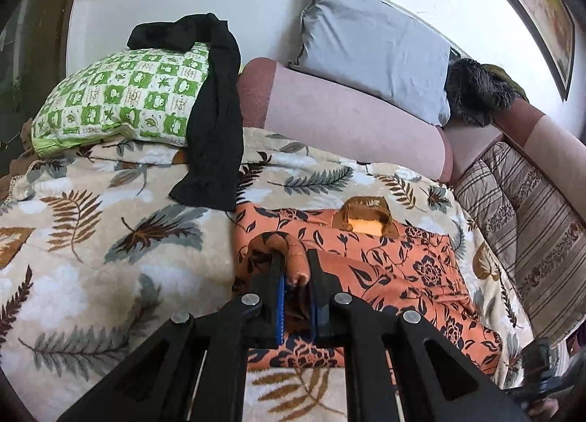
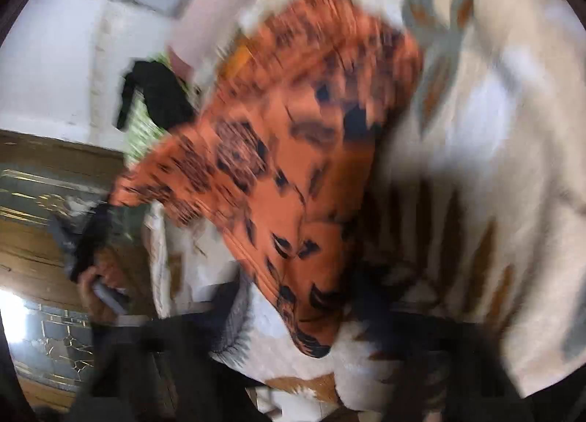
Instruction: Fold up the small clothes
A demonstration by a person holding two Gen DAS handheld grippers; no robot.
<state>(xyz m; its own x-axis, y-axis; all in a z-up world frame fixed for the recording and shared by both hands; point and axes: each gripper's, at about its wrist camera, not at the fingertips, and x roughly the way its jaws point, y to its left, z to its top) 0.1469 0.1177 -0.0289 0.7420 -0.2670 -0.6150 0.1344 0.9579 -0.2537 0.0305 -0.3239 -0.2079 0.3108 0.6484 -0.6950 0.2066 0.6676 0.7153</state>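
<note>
Left gripper (image 1: 295, 277) jaws pinch orange floral garment (image 1: 384, 261) fold; black garment (image 1: 216, 121) at 11 o'clock drapes green pillow (image 1: 124, 96). Right gripper jaws blurred, cannot tell.

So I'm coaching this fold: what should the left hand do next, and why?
Probably carry the pinched edge across the orange floral garment to fold it over. The left gripper is shut on a raised fold while the rest lies on the leaf-print blanket. The right view is too blurred to judge.
</note>
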